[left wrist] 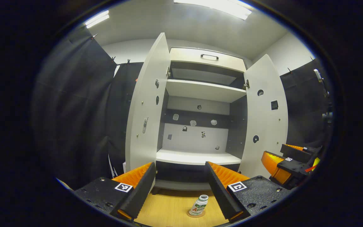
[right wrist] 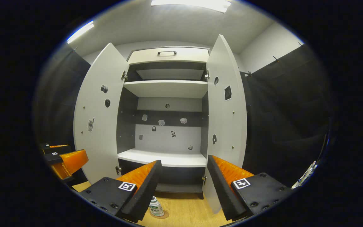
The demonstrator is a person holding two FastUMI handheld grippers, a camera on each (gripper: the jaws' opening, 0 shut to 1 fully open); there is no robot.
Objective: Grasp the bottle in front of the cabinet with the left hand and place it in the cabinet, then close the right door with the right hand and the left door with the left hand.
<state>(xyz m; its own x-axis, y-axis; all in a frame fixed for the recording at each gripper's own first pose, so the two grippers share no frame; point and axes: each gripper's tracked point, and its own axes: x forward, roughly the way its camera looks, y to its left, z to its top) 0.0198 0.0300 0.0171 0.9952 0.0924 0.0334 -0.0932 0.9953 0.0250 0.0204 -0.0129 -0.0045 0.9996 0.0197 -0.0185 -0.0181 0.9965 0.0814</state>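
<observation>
While both doors hang wide open, I judge the job to be at its very start: nothing is placed, nothing is closed. I see the bottle (left wrist: 199,205) standing upright on a small round coaster (left wrist: 196,214) on the wooden floor (left wrist: 169,208) in front of the cabinet (left wrist: 200,94), not yet gripped. My left gripper (left wrist: 180,186) holds its fingers spread wide, with the bottle low between them but apart from both; I would say the grasp comes next, then the lift onto the lower shelf (left wrist: 197,157). My right gripper (right wrist: 183,186) is likewise spread wide and holds nothing, waiting near the right door (right wrist: 227,126); the left door (right wrist: 98,119) swings out on the other side. By my count: one bottle, one coaster, one cabinet, two doors, two open grippers, two shelves in sight, one handle (left wrist: 209,56) on the top panel. Still left, as I reckon it: grasp, place, close right door, close left door.
</observation>
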